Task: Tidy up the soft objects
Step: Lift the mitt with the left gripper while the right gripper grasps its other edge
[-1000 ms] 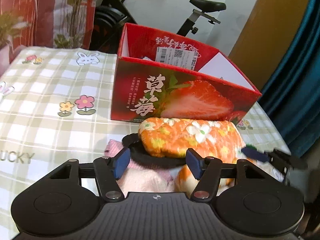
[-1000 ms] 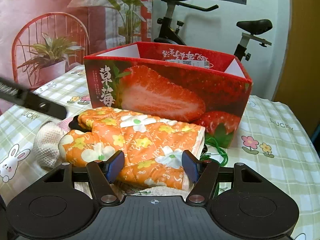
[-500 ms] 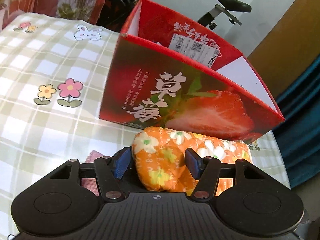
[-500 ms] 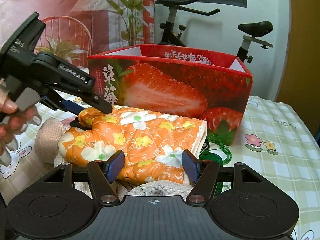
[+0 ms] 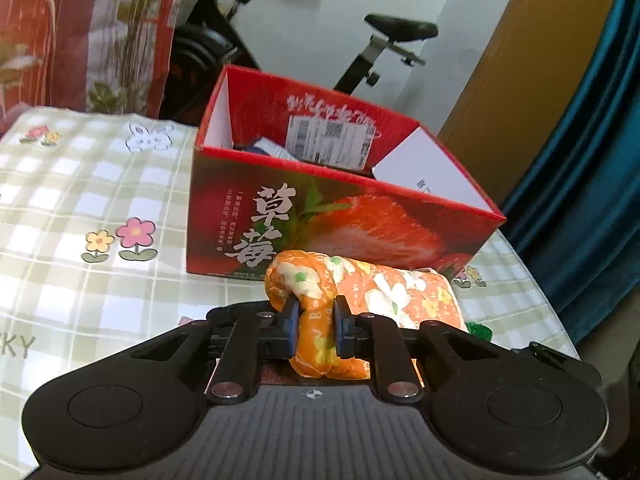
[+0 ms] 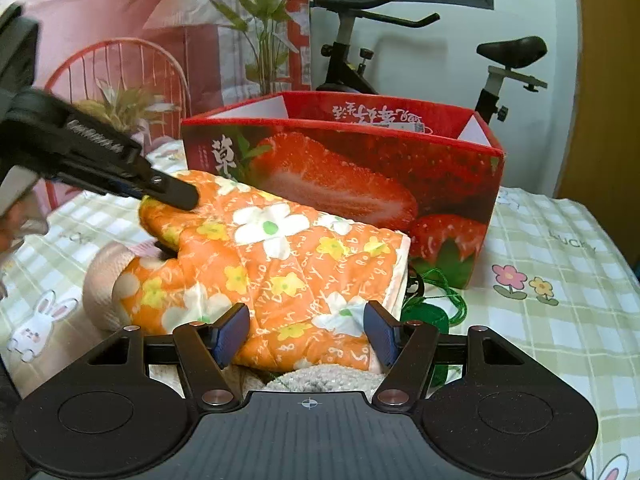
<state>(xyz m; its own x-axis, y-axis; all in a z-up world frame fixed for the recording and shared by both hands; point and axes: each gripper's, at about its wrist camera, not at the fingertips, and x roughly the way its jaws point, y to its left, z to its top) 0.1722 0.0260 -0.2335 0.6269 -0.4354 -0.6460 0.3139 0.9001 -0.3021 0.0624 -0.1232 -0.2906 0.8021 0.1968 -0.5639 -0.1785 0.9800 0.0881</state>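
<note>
An orange flowered oven mitt (image 6: 280, 252) lies on a pile of soft things in front of the red strawberry box (image 6: 360, 184). My left gripper (image 5: 314, 322) is shut on the mitt's (image 5: 360, 292) left end, pinching the fabric and lifting it slightly; it shows in the right wrist view (image 6: 172, 194) at the mitt's far left tip. My right gripper (image 6: 308, 330) is open, its jaws astride the mitt's near edge, touching nothing. The box (image 5: 340, 216) stands open just behind, with a few items inside.
Under the mitt lie a pink knitted item (image 6: 104, 280), a grey knitted piece (image 6: 320, 378) and a green cord (image 6: 436, 304). The table has a checked cloth (image 5: 80, 208). An exercise bike (image 6: 400, 60) and a blue curtain (image 5: 592, 160) stand behind the table.
My left gripper moved onto the mitt's left end and closed on it, bunching the fabric and raising that end. My right gripper stayed open in place.
</note>
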